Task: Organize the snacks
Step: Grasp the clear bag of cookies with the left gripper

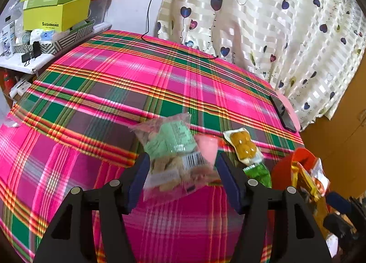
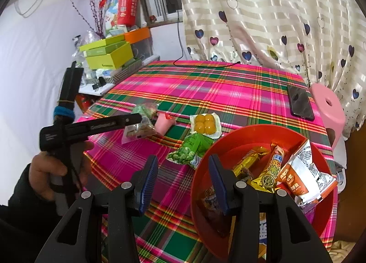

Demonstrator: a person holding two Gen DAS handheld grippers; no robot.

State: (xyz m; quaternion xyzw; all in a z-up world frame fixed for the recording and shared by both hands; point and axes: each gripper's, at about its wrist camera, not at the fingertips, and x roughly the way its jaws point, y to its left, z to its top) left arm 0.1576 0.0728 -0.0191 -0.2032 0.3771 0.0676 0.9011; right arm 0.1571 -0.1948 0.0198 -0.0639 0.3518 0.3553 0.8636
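A clear bag of biscuits (image 1: 173, 155) with a green label lies blurred on the plaid cloth between the wide-apart pads of my left gripper (image 1: 183, 171); nothing shows them pressing it. From the right wrist view that gripper (image 2: 137, 119) hovers over the same bag (image 2: 139, 129), held by a hand. Beside it are a pink cup (image 2: 163, 123), a yellow yolk pack (image 2: 204, 123) and a green pea packet (image 2: 189, 151). My right gripper (image 2: 183, 180) stands open astride the near rim of the red bowl (image 2: 251, 127), one finger inside. Several snack packets (image 2: 306, 178) lie in the bowl.
A black phone (image 2: 300, 103) lies at the table's far right edge, with a pink stool (image 2: 329, 107) beyond it. Yellow-green boxes (image 2: 107, 57) and clutter crowd a side shelf at the left. A black cable (image 2: 205, 64) trails over the far edge. A curtain hangs behind.
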